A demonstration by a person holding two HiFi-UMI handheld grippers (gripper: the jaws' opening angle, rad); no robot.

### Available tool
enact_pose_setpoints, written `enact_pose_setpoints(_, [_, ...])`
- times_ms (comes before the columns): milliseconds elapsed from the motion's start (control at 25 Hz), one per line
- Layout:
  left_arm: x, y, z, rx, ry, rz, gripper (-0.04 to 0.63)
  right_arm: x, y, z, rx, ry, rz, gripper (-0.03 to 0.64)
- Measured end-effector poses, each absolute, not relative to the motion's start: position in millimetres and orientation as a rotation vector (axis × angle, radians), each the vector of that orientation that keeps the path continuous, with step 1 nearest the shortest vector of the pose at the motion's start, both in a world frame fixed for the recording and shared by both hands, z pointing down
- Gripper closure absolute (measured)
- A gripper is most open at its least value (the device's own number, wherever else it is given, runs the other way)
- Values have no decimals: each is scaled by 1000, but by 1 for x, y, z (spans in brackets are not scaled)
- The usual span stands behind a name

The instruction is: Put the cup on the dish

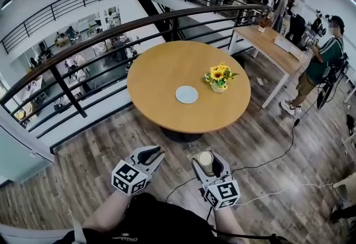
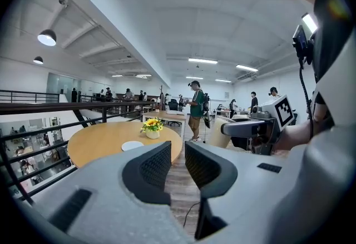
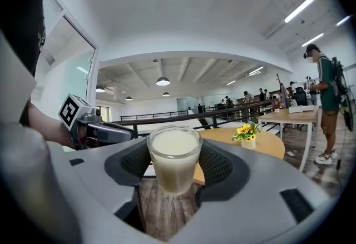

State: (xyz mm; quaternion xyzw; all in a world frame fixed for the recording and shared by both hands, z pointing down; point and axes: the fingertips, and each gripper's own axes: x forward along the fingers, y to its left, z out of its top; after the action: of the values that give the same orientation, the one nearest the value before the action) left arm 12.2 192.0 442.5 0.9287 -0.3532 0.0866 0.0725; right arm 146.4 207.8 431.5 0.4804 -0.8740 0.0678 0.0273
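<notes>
The right gripper [image 1: 208,162] holds the cup [image 3: 173,160] of creamy drink tight, near the person. The left gripper [image 2: 178,154] is open a tiny bit and holds nothing. The dish [image 1: 186,94] sits farther off on the round table [image 1: 158,73]

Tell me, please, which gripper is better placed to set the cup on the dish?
Right. The right gripper grips the glass cup; the left gripper is empty, jaws narrowly apart. The dish lies ahead on the round table.
</notes>
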Motion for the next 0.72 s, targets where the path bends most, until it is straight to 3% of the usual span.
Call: enact_pose_setpoints(720, [34,171,436,2835,-1059,174,518,154,194,428,1462,-2689,117,351])
